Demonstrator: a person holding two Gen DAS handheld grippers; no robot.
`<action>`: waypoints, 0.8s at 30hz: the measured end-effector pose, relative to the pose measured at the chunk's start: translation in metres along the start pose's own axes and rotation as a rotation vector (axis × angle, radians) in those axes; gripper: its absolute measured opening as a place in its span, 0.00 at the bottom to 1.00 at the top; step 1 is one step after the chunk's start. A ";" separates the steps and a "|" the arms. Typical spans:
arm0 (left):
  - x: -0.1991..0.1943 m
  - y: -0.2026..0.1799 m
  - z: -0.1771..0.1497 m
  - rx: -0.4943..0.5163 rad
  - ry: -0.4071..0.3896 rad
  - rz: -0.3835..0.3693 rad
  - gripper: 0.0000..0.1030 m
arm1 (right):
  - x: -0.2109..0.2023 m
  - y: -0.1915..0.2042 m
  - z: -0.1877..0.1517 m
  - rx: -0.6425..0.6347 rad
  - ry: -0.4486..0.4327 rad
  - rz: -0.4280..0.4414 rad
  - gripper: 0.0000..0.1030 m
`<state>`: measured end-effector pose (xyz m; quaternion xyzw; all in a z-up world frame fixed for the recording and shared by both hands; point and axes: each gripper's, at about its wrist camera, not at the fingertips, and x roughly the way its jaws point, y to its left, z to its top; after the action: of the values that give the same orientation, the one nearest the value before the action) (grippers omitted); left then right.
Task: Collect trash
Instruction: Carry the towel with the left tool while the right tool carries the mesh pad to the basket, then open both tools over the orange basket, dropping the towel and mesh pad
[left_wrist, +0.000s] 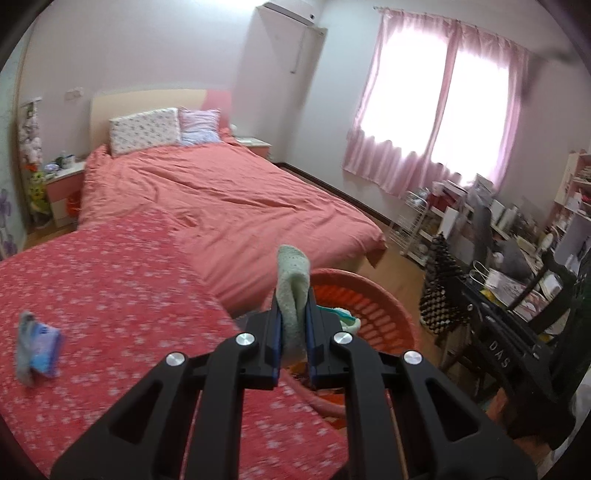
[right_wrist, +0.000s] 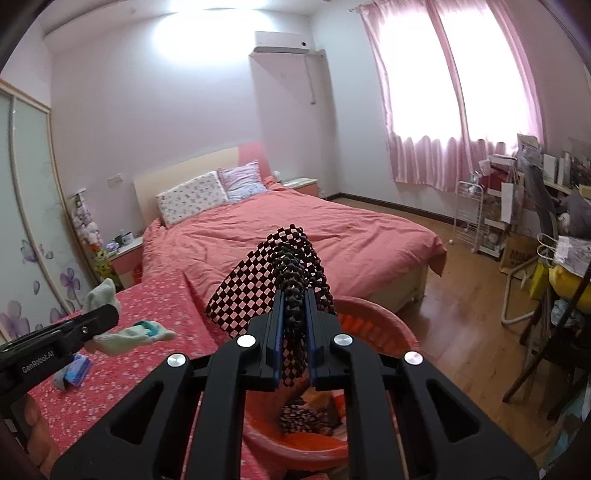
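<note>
The left claw (left_wrist: 293, 325) is clamped on a pale green sock (left_wrist: 293, 284), which sticks up between its fingers just above the near rim of the red basket (left_wrist: 373, 295). The right claw (right_wrist: 294, 321) is closed on a black-and-white checkered cloth (right_wrist: 258, 288), held over the same basket (right_wrist: 373, 325), with part of the cloth trailing down inside it. The basket sits on the floor beside the flowered red bedspread (left_wrist: 110, 288). On that bedspread, well to the left of the basket, lies a blue-and-white wrapper (left_wrist: 38, 341).
</note>
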<state>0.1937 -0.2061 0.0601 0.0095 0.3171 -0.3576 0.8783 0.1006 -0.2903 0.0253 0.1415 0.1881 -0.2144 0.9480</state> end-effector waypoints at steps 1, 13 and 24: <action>0.004 -0.004 -0.001 0.004 0.006 -0.008 0.11 | 0.002 -0.005 -0.001 0.008 0.004 -0.006 0.10; 0.085 -0.043 -0.017 0.031 0.115 -0.062 0.12 | 0.025 -0.041 -0.009 0.075 0.052 -0.029 0.10; 0.122 -0.032 -0.029 0.025 0.191 -0.003 0.38 | 0.053 -0.056 -0.015 0.126 0.163 0.018 0.24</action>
<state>0.2235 -0.2985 -0.0252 0.0539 0.3951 -0.3600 0.8434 0.1143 -0.3525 -0.0210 0.2195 0.2493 -0.2049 0.9207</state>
